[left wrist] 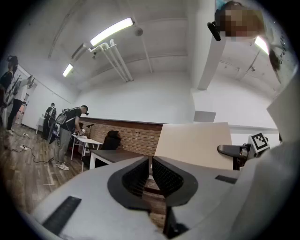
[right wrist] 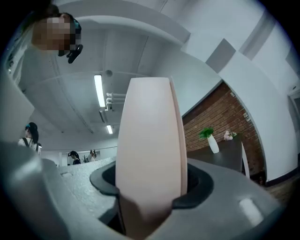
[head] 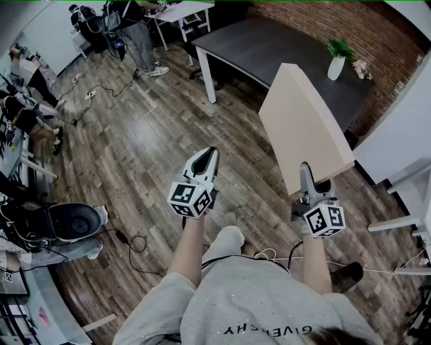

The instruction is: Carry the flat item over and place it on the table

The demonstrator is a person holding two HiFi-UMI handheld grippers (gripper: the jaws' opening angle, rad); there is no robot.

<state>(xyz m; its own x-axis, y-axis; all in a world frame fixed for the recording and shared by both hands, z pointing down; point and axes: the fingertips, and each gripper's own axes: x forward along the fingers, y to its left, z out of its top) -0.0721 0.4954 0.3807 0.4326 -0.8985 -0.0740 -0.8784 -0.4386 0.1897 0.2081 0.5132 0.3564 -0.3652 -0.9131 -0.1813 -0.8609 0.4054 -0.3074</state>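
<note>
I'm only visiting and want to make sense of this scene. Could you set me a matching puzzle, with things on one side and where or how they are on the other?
1 beige board
2 left gripper
3 white vase
4 dark table

A fingers shut, nothing between them
B standing on the dark table
C beside the brick wall
D clamped in the right gripper

Pairs: 1-D, 2-A, 3-B, 4-C

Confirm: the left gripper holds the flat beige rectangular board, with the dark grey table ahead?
No: the right gripper holds the flat beige rectangular board, as the right gripper view shows, with the dark grey table ahead.
</note>
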